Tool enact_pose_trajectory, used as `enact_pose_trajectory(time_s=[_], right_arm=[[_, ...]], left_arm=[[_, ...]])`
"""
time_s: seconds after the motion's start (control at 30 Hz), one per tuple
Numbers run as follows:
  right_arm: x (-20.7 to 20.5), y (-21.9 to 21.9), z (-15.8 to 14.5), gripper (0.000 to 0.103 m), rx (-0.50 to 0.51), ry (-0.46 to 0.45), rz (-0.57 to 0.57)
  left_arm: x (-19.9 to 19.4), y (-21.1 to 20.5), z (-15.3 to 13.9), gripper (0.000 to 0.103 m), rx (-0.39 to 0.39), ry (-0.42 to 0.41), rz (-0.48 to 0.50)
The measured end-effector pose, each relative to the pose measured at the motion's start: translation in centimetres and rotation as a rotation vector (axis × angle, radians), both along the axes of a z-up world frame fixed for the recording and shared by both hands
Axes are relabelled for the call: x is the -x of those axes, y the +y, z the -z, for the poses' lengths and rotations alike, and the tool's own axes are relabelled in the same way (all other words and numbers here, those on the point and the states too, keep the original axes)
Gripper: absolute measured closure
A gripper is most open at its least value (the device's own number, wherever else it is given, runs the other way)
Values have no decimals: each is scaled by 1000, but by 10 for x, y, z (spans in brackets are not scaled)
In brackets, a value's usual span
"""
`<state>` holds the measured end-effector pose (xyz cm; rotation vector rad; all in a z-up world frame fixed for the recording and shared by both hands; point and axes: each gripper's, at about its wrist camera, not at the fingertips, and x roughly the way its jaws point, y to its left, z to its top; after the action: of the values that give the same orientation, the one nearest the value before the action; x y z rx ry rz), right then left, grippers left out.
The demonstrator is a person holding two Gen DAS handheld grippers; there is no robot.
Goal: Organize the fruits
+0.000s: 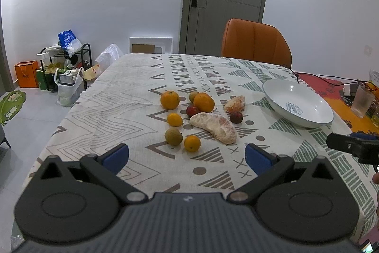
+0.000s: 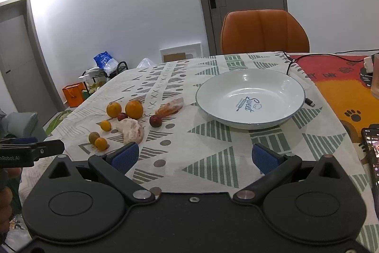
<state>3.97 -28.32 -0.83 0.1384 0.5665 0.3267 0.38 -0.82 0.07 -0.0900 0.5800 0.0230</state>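
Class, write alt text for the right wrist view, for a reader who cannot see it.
An open right gripper hovers above a patterned tablecloth, facing an empty white bowl. Loose fruit lies to the bowl's left, an orange chair stands behind.

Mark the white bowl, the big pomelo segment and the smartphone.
white bowl point(image 2: 293, 84), right wrist view, far inner wall.
pomelo segment point(image 1: 214, 126), left wrist view, middle of flesh.
smartphone point(image 2: 373, 153), right wrist view, screen.

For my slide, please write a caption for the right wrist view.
Open right hand-held gripper faces an empty white bowl; loose fruits lie left on the patterned tablecloth.
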Motion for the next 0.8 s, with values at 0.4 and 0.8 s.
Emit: enact_pose_trajectory(time_s=[0.4,0.8], right_arm=[[-12,8,9,0,21,14,-19],[-29,28,17,0,-7,6,-114]], left_arm=[[-10,8,12,0,28,-1,-10],[-29,13,30,10,70,-4,6]])
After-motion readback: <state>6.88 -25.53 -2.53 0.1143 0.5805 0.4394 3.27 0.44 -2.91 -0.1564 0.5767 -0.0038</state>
